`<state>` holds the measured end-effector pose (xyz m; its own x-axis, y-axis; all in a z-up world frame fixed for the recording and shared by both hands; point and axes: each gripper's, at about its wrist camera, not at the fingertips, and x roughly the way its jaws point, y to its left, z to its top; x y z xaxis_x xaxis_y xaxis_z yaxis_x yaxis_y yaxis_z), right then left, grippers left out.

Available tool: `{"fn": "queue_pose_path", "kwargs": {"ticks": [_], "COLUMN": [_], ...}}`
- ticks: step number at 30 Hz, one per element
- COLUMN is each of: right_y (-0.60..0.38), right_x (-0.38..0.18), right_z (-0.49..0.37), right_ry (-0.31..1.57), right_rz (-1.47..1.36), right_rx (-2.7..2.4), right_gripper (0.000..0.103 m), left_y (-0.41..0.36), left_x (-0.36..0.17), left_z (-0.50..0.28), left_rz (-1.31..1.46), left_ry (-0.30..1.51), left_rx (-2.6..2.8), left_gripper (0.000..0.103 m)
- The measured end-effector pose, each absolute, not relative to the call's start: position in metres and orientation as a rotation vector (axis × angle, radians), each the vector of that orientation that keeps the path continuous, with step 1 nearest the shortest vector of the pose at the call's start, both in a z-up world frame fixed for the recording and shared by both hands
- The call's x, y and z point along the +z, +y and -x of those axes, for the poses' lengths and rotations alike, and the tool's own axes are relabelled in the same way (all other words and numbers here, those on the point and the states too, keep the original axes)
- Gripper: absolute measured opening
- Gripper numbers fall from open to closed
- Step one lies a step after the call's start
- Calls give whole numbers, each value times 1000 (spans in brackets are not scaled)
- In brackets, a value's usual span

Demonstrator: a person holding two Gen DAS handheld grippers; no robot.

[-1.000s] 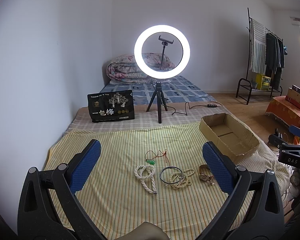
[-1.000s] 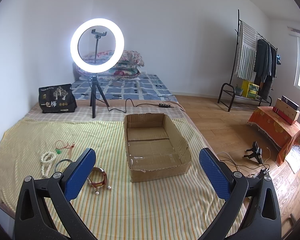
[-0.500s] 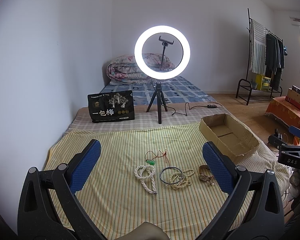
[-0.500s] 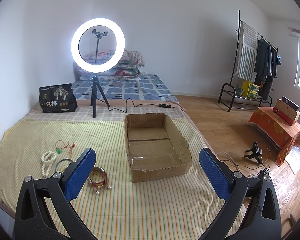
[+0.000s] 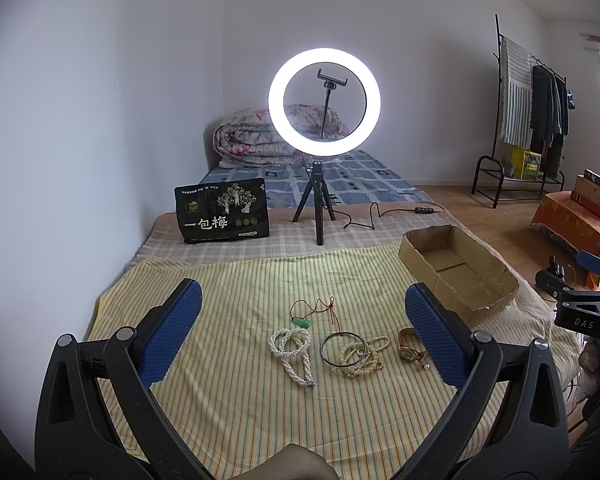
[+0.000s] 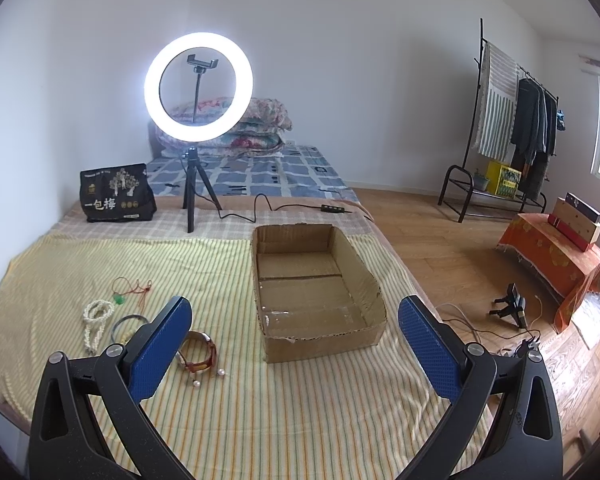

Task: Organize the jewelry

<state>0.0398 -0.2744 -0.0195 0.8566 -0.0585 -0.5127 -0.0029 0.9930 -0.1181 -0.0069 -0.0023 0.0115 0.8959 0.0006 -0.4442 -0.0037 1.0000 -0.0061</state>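
Note:
Jewelry lies in a loose row on the yellow striped cloth: a red cord with a green pendant, a white bead necklace, a dark bangle, a cream bead string and a brown watch. My left gripper hovers above them, open and empty. The right wrist view has the same pieces at the left, with the brown watch and loose pearls nearest. An empty cardboard box sits ahead of my right gripper, which is open and empty.
A lit ring light on a tripod stands behind the cloth, its cable running right. A black printed bag stands at the back left, folded quilts behind it. Right of the bed are wood floor, a clothes rack and a small tripod.

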Motion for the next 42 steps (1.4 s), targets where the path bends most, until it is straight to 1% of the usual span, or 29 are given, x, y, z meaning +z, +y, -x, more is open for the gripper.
{"fn": "queue_pose_path", "kwargs": {"ticks": [11, 16, 24, 32, 37, 39, 42], "right_y": [-272, -267, -265, -240, -223, -216, -207], "right_x": [-27, -34, -42, -54, -70, -78, -90], "right_z": [-45, -48, -56, -61, -69, -73, -82], "right_ry": [571, 555, 558, 565, 616, 650, 721], "right_rz": [135, 169, 150, 260, 319, 335, 361], "right_rx": [-8, 2, 99, 241, 327, 364, 417], "right_gripper": [102, 102, 102, 102, 102, 102, 102], "left_y": [5, 13, 29, 63, 73, 74, 74], "left_x": [4, -2, -11, -23, -47, -62, -87], "left_z": [-2, -8, -24, -49, -71, -82, -97], "left_rz": [12, 7, 15, 92, 110, 122, 162], "left_ry": [474, 485, 514, 596, 664, 722, 821], "left_rx": [24, 43, 54, 62, 63, 50, 13], "left_gripper": [103, 103, 103, 103, 103, 98, 84]}}
